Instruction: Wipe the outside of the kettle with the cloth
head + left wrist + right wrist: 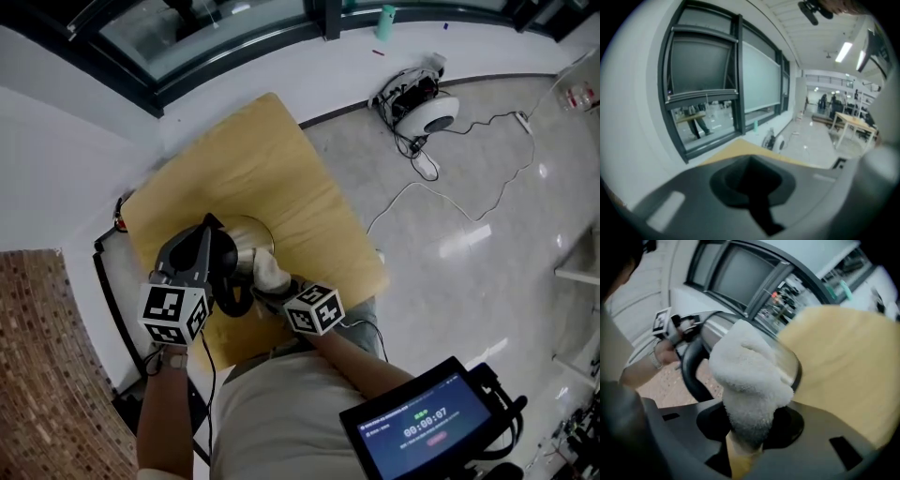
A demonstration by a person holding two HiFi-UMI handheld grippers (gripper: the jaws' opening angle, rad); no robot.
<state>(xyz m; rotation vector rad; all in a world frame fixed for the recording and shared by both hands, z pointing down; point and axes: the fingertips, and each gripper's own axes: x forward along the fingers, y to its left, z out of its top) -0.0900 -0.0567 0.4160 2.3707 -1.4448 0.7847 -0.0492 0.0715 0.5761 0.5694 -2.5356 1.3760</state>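
Note:
A steel kettle point(247, 242) with a black loop handle point(231, 295) stands on the yellow table point(281, 169). My right gripper point(274, 287) is shut on a white fluffy cloth point(270, 270), which presses against the kettle's near side. In the right gripper view the cloth point(747, 376) bulges out of my right gripper point(743, 446) and covers part of the steel wall point(712, 326) beside the handle point(691, 373). My left gripper point(214, 234) sits at the top of the handle, on the kettle's left. Its jaws are hidden in every view.
A white round device point(429, 114) with tangled cables lies on the floor beyond the table. A tablet showing a timer point(422, 427) hangs at my lower right. A dark window frame point(187, 56) runs along the far wall. Brick paving point(37, 319) lies at the left.

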